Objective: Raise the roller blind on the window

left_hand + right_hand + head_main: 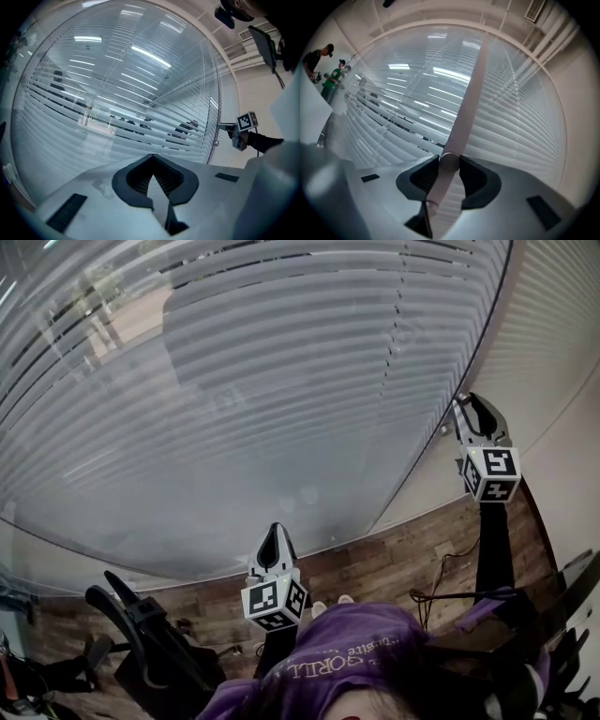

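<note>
Leftmost, a dark office chair (pixel 141 620) stands on the wooden floor (pixel 394 559), out of the work. Next comes the left gripper (pixel 274 532), held low before the glass and roughly level. Its fingers are together with nothing between them, so it is idle.

Above it, across most of the scene, hangs the blind (pixel 234 381), which is slatted rather than a plain roll. It is fully down, with its slats reaching the foot of the window and tilted enough that dark strips show through. A thin cord (pixel 397 315) runs down through the slats toward the right side.

Farthest right, by the window's edge, the right gripper (pixel 464 404) points level at the blind. The pale tilt wand (pixel 466 98) runs between its fingers. They stand wide, one on each side of the wand and close against it, but they look slack rather than clamped.

Judging from this, the raising is not yet begun. The step in hand is work on the wand, which likely only turns the slats. The next move probably calls for closing firmly on the wand for a twist. Otherwise it means finding a pull cord near that edge, since no lift control is plain in these views.
</note>
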The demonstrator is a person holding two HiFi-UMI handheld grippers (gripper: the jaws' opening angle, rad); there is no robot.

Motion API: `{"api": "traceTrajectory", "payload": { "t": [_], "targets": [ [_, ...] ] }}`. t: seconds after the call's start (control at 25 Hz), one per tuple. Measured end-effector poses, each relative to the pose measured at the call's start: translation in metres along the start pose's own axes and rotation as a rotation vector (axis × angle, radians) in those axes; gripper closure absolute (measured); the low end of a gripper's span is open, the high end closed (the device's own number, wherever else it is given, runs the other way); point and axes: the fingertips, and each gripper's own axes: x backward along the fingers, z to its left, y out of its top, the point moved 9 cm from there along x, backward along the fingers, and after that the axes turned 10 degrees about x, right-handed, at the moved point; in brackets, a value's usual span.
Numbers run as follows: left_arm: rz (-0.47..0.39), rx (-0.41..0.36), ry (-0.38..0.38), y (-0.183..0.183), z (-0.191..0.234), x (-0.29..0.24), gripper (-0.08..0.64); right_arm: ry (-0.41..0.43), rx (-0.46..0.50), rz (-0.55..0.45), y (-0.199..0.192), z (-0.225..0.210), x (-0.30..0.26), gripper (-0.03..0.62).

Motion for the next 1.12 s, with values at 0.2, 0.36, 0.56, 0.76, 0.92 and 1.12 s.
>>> {"api": "traceTrajectory", "payload": {
  "t": [0.2,0.36,0.56,0.76,0.92,1.12],
  "targets": [
    [0.001,0.003,-0.001,0.0,0.002,-0.001,0.559,0.0,0.109,0.028,0.007,0.003,-0.001,0.456],
    [0.001,0.005,-0.004,0.0,0.001,-0.002,0.56,-0.016,0.169,0.058,0.014,0.004,0.0,0.456],
    [-0.004,0.008,-0.003,-0.001,0.001,-0.002,0.56,-0.008,0.162,0.047,0.01,0.003,-0.001,0.456],
    [-0.002,0.009,0.01,0.0,0.003,0.002,0.559,0.006,0.117,0.033,0.005,0.004,-0.002,0.456],
    [-0.003,0.011,0.016,0.0,0.004,0.004,0.559,0.032,-0.027,0.003,0.001,-0.001,-0.001,0.456],
    [-0.001,0.005,0.017,0.0,0.003,0.004,0.558,0.031,-0.188,-0.027,-0.003,-0.009,0.001,0.457]
  ]
}}
